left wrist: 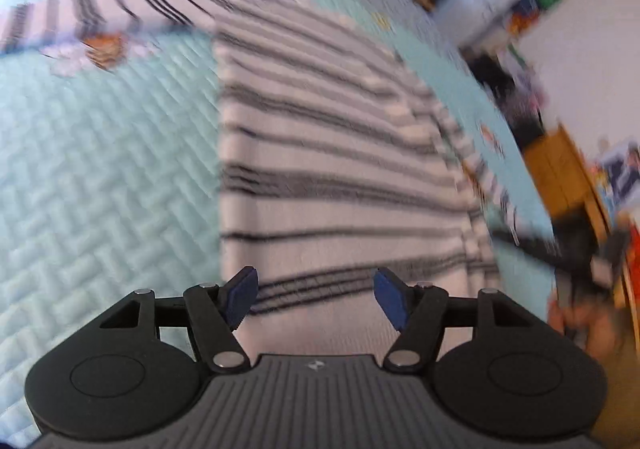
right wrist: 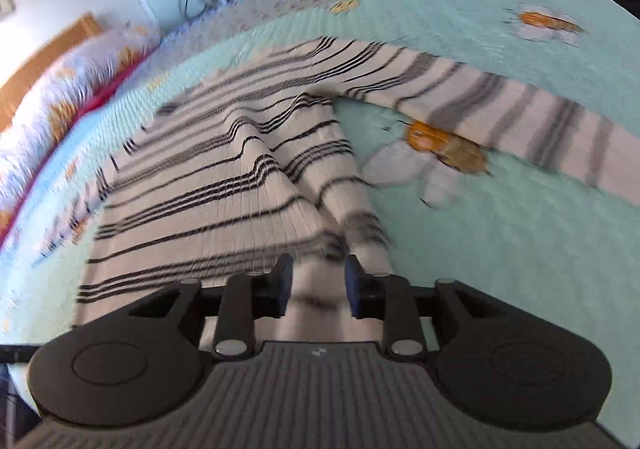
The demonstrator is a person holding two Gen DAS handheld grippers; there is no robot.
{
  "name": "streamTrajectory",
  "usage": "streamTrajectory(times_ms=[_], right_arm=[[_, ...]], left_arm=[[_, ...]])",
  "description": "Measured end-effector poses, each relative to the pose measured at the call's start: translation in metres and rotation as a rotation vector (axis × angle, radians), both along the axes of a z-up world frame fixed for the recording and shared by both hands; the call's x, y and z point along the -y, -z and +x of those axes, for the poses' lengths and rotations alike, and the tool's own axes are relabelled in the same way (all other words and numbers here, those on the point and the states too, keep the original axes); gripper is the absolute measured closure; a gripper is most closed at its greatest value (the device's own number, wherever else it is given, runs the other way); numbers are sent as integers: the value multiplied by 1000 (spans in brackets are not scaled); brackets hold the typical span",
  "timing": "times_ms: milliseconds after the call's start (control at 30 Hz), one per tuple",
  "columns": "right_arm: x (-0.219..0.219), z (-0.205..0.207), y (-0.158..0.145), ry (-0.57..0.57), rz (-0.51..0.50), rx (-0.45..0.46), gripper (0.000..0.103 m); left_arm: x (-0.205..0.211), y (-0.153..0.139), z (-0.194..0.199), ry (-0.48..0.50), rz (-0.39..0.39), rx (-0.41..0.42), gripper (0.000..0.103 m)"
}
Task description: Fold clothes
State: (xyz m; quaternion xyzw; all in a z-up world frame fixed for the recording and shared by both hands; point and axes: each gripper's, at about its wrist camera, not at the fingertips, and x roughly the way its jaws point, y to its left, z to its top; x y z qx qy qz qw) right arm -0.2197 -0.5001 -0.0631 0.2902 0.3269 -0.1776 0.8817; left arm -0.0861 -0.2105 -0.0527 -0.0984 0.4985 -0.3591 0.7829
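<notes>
Striped sweater [right wrist: 224,185] lies rumpled on quilted bedspread [right wrist: 500,249] beside pillow [right wrist: 60,97].

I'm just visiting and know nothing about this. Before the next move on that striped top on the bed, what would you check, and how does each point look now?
1. Left gripper free of cloth: ok, jaws apart, nothing between them.
2. Right gripper free: cannot tell; striped top lies between its jaws, picture blurred.
3. Top's body flat: not ok, a ridge runs up its middle.
4. Sleeve folded in: not ok, it stretches out over the quilt.
5. Top fully on the bed: cannot tell.
</notes>
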Motion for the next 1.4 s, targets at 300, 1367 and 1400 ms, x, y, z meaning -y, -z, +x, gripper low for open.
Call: streamTrajectory(times_ms=[300, 1367, 1400], right_arm=[[-19, -87, 7, 150, 110, 57, 68], [-106, -48, 0, -102, -385, -191, 50], [-115, -49, 0, -144, -424, -196, 50]], left_arm=[[-26, 40, 2, -138, 12, -203, 34], [0, 52, -2, -77, 96, -209, 96], [0, 52, -2, -74, 96, -209, 96]])
